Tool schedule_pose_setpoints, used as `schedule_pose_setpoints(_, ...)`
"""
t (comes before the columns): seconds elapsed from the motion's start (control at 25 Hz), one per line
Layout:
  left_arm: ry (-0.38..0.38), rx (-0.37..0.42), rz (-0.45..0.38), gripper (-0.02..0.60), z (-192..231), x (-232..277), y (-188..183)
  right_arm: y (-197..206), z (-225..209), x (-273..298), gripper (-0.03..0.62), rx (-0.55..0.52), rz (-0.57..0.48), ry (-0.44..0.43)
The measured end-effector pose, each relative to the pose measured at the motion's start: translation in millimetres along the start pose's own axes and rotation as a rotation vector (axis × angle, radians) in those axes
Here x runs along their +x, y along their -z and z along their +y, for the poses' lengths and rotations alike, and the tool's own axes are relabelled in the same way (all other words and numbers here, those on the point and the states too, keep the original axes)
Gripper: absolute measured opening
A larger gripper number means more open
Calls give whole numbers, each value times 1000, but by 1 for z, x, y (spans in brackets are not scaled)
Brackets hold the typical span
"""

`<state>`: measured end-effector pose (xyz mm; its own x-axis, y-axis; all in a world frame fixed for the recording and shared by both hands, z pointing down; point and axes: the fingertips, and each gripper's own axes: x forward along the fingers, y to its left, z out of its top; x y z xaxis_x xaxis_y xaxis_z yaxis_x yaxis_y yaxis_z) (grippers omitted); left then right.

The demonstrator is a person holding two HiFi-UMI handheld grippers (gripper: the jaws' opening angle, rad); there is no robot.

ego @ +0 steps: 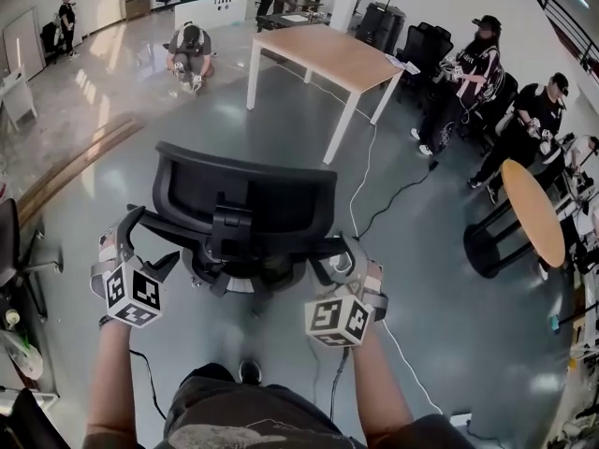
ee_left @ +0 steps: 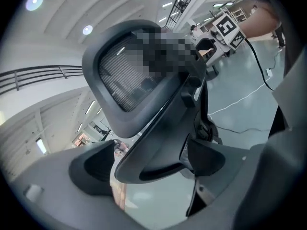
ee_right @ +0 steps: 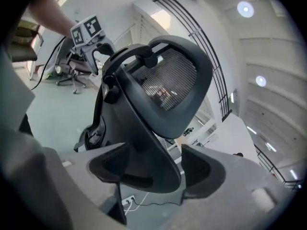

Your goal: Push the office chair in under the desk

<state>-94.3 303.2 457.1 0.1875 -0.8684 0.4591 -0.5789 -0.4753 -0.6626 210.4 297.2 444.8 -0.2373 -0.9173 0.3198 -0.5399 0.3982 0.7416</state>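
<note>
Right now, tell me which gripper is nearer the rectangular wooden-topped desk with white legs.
Right. The right gripper, at the black mesh office chair's right side, lines up with the desk; the left gripper sits farther left.

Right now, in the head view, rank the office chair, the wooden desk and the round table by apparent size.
1. office chair, largest, though nearest the camera.
2. wooden desk.
3. round table, smallest, only slightly below the desk.

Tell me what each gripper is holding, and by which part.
Nothing is held. The left gripper stands open astride the office chair's left armrest, the right gripper open astride its right armrest; neither clamps.
</note>
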Motion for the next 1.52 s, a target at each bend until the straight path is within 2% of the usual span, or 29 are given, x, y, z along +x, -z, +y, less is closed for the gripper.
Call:
schedule_pose_setpoints(0.2, 26, 71, 56, 505, 8, 19, 15, 2, 2, 13, 316, -39, 78, 30)
schedule_pose_setpoints(0.4, 81, 91, 126, 495, 10, 38, 34, 6, 8, 24, 301, -79, 145, 44)
schedule_pose_setpoints(0.52, 85, 117, 132, 471, 15, 47, 35, 6, 8, 29, 288, -102, 193, 63)
schedule_pose_setpoints(0.72, 103, 179, 122, 367, 16, 58, 28, 7, 10, 34, 265, -171, 232, 61)
schedule_pose_setpoints(0.92, 105, 312, 165, 301, 17, 68, 26, 8, 9, 36, 262, -165, 252, 56)
schedule_pose_setpoints(1.2, 175, 348, 157, 291, 10, 76, 31, 12, 14, 36, 262, -142, 311, 47)
schedule_pose_setpoints(1.52, 150, 388, 126, 265, 14, 92, 33, 13, 16, 42, 262, -130, 301, 56)
